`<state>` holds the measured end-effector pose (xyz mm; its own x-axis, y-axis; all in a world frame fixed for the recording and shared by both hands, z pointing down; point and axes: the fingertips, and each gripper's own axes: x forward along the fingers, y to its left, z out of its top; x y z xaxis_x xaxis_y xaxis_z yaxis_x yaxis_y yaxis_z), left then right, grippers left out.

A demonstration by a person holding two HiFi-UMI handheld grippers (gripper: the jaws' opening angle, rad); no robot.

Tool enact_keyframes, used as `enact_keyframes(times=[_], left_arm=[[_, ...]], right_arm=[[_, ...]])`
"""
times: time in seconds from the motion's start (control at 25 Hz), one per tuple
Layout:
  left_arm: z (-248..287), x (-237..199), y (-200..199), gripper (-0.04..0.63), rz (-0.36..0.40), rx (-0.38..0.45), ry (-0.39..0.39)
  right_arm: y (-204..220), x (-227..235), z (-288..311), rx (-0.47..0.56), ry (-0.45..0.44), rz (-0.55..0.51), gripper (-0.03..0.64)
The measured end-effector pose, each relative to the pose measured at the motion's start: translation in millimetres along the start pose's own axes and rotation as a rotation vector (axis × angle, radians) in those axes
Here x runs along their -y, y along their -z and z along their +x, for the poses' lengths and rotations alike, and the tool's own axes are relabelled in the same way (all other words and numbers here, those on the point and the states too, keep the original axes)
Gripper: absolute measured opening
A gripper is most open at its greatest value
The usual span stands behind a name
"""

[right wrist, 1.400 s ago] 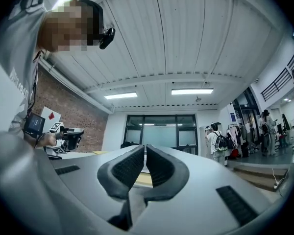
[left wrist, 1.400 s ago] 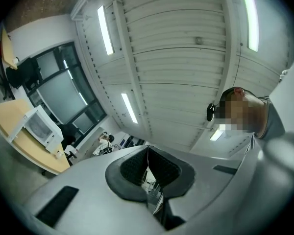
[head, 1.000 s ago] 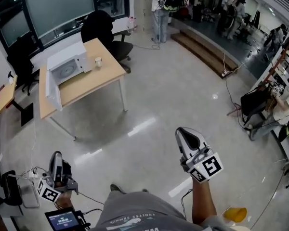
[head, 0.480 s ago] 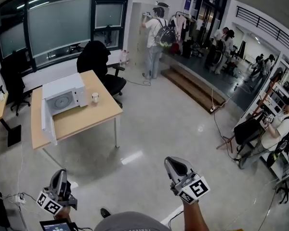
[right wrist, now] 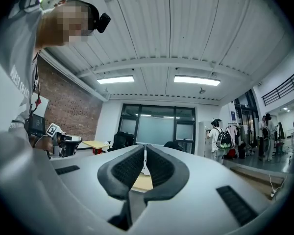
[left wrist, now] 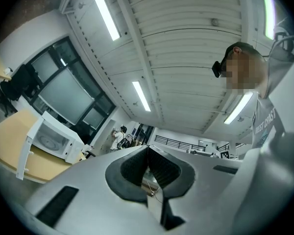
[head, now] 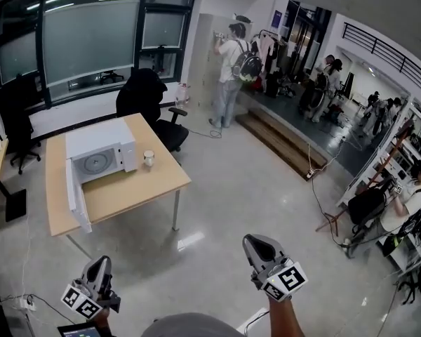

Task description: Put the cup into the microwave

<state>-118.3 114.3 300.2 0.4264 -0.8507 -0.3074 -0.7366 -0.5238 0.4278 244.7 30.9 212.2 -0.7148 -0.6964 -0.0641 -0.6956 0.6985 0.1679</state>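
Polished grey floor point(head: 224, 188) runs across a big open workroom, with dark windows point(head: 91, 34) along the far wall. Near them stands a wooden table point(head: 133, 192), and on it a white microwave point(head: 98, 146) with its door point(head: 77, 199) swung wide open over the table's front edge. The cup point(head: 149, 159), a small pale one, stands upright on the tabletop just beside the microwave's right side, apart from it and outside the oven. A black office chair point(head: 151, 97) sits behind the table.

The person wearing the camera stands well back from the table with a claw in each hand, both low at the bottom of the head view. The left gripper point(head: 100, 265) has its jaws pressed together with nothing between them. The right gripper point(head: 256, 246) is likewise closed tight and empty (each one's own camera shows the ribbed black pads point(right wrist: 129, 166) meeting at the tips). Both point forward into the room, well apart from the cup and from each other.

Farther off, a person with a backpack point(head: 235, 58) faces the wall by the corner, and low wooden steps point(head: 281, 135) lead up to a darker area where more people stand.
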Motion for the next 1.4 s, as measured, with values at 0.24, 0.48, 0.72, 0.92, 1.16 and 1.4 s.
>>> enact_keyframes(times=[0.24,0.48,0.72,0.92,1.16,1.4], left_arm=[[30.8,-50.6,6.0,0.021,-0.039,-0.010,0.020],[99.1,-73.3,25.1,0.021,-0.028,-0.045,0.023],[170.5,-64.3,19.3,0.021,0.048,-0.033,-0.016],[217.3,-64.6,34.9,0.021,0.067,-0.038,-0.071],[254.8,-64.2,67.8,0.021,0.044,-0.093,-0.091],[286.7,-64.1,67.8,0.021,0.060,-0.141,-0.111]], right_arm=[[14.9,-2.4,46.9,-0.049,-0.012,-0.028,0.023],[53.2,57.3,78.2,-0.052,0.014,0.041,0.023],[61.3,146.2,119.5,0.019,-0.014,0.079,0.023],[71.8,193.7,146.3,0.034,-0.081,0.088,0.023],[112.7,239.1,155.5,0.006,-0.072,0.175,0.023],[128.7,273.8,175.9,0.035,-0.070,0.212,0.023]])
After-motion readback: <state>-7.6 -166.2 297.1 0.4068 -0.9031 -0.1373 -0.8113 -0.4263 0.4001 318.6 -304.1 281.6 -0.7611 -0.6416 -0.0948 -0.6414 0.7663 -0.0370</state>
